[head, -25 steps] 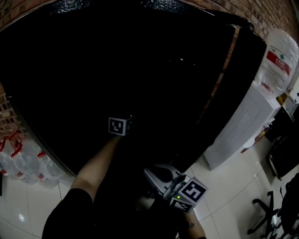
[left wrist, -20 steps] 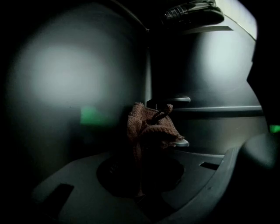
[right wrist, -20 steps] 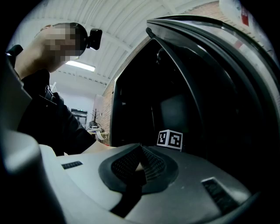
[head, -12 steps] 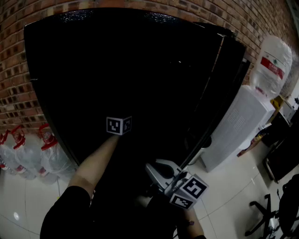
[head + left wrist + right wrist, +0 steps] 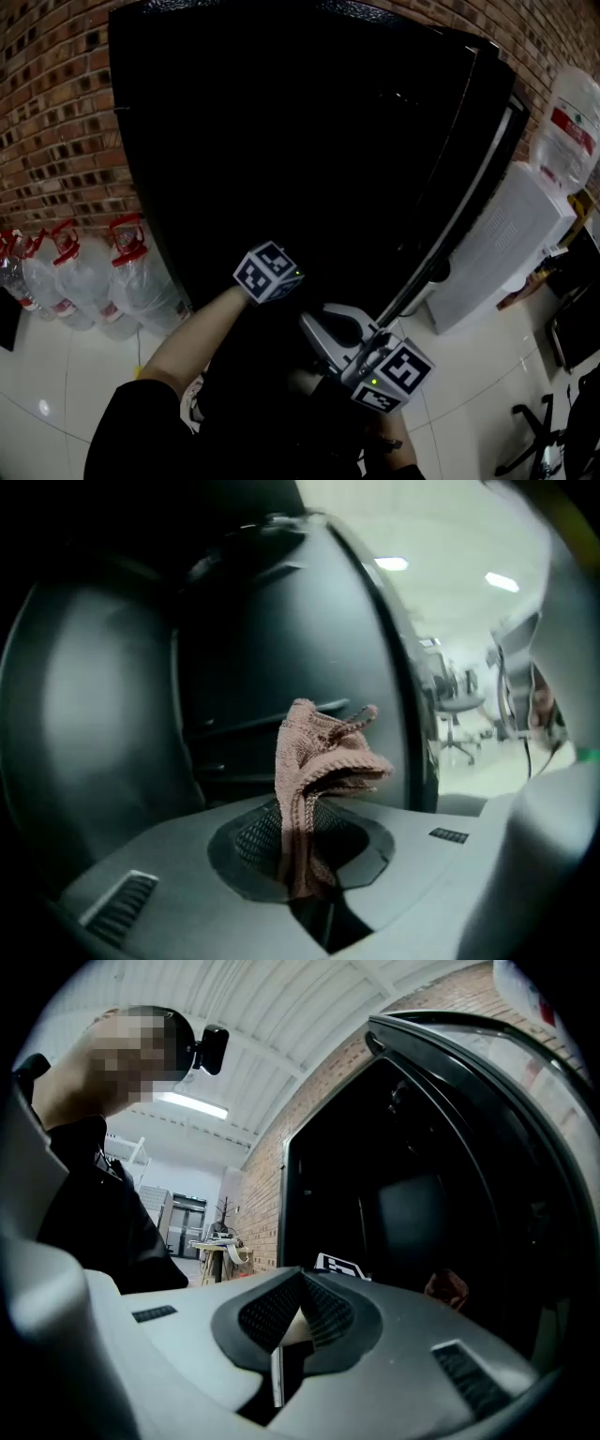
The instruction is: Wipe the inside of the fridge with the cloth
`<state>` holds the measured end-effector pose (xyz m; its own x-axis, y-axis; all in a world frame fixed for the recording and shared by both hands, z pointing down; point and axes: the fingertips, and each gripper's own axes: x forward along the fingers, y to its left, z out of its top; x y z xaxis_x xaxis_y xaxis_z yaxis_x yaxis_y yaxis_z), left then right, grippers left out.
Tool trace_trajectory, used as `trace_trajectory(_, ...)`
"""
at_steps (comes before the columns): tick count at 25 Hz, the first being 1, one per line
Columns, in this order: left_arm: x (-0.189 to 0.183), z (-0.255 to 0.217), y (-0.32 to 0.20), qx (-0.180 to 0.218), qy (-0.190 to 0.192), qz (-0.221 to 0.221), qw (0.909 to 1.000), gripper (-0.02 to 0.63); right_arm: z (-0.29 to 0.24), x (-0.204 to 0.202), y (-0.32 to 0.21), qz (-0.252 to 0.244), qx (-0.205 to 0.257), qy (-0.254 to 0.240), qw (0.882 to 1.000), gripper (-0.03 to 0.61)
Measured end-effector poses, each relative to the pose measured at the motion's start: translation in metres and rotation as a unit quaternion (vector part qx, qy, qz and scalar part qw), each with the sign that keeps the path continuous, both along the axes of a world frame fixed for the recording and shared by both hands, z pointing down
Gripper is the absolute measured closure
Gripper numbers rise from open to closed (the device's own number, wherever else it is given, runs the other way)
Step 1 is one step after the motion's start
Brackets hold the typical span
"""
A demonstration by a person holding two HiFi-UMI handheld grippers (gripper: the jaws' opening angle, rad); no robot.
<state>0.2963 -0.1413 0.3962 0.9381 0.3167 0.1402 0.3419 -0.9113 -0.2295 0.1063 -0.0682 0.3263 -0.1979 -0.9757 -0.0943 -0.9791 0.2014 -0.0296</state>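
Note:
The fridge (image 5: 300, 141) stands open, its inside black in the head view. My left gripper (image 5: 300, 829) is shut on a pink knitted cloth (image 5: 323, 757), which stands bunched above the jaws in front of dark fridge shelves (image 5: 253, 728). In the head view only its marker cube (image 5: 270, 272) and the forearm show, at the fridge's lower opening. My right gripper (image 5: 319, 330) is shut, lower and to the right, near the door's bottom corner. The right gripper view shows its shut jaws (image 5: 292, 1321), the cloth (image 5: 447, 1285) and the left cube (image 5: 342, 1266) ahead.
The open fridge door (image 5: 469, 216) stands edge-on at the right. A white water dispenser (image 5: 511, 244) with a bottle on top is beyond it. Several large water bottles (image 5: 84, 277) stand on the tiled floor by the brick wall (image 5: 56, 122), left.
My left gripper has drawn back toward me and rolled, so its cube looks bigger and tilted. The right gripper has shifted slightly right. More of the brick wall and bottles shows.

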Motion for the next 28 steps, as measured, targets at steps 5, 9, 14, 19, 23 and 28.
trace_trajectory(5,-0.010,0.006,0.019,0.075,-0.018,0.032,0.9965,0.548,0.002,0.001,-0.001,0.000,0.001,-0.002,1.000,0.573)
trace_trajectory(9,0.003,0.020,0.027,0.139,-0.087,0.062,0.9846,0.548,0.003,0.003,-0.003,-0.002,-0.003,-0.004,1.000,0.574)
trace_trajectory(14,0.021,0.040,0.041,0.179,-0.162,0.097,0.9654,0.548,0.007,0.013,-0.002,0.004,-0.003,-0.012,1.000,0.574)
trace_trajectory(19,0.043,0.053,0.033,0.161,-0.184,0.090,0.9655,0.546,0.013,0.026,-0.003,0.010,-0.003,-0.027,1.000,0.573)
trace_trajectory(23,0.051,0.051,0.022,0.132,-0.184,0.089,0.9700,0.546,0.015,0.031,-0.008,0.002,-0.001,-0.038,0.999,0.574)
trace_trajectory(28,0.062,0.050,0.010,0.118,-0.177,0.081,0.9737,0.546,0.021,0.038,-0.017,0.006,-0.016,-0.035,0.999,0.574)
